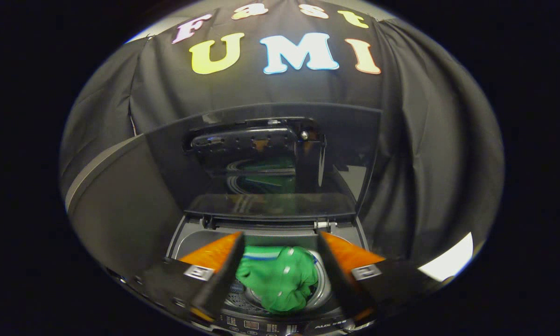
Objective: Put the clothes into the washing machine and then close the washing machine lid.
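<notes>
A crumpled green garment [280, 279] with white and blue stripes lies down inside the drum of the top-loading washing machine [189, 233]. The machine's dark glass lid [270, 154] stands folded upright at the back and mirrors the drum and the green cloth. My gripper [280, 238] hovers above the tub opening with its two orange-and-black fingers [214, 254] spread wide apart. Nothing is between them; the garment sits below and between the fingers, apart from both.
The washer's control panel [270, 326] runs along the near edge below the fingers. The black cloth wall [424, 163] surrounds the machine at the back and sides. A pale patch of floor [448, 263] shows at the right.
</notes>
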A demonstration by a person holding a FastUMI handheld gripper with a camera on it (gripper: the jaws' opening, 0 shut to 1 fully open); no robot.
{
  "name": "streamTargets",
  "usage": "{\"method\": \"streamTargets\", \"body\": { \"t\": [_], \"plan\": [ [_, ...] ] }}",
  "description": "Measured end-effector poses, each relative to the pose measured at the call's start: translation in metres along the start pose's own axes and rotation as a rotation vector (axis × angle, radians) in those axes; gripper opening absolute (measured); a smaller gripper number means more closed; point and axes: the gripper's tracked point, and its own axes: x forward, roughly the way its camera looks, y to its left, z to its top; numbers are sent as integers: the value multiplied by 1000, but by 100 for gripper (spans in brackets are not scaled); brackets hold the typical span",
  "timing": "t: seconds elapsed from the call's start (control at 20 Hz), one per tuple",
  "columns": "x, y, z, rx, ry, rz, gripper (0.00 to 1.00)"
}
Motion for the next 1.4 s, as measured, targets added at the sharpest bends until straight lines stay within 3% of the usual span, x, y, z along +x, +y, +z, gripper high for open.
{"method": "streamTargets", "body": {
  "t": [0.05, 0.3, 0.8, 1.4],
  "plan": [
    [-5, -1, 7, -6, -7, -6, 99],
    [-13, 10, 41, 17, -119, 17, 97],
    [-42, 26, 167, -5, -465, 47, 96],
    [34, 1, 227, 46, -511, -17, 97]
  ]
}}
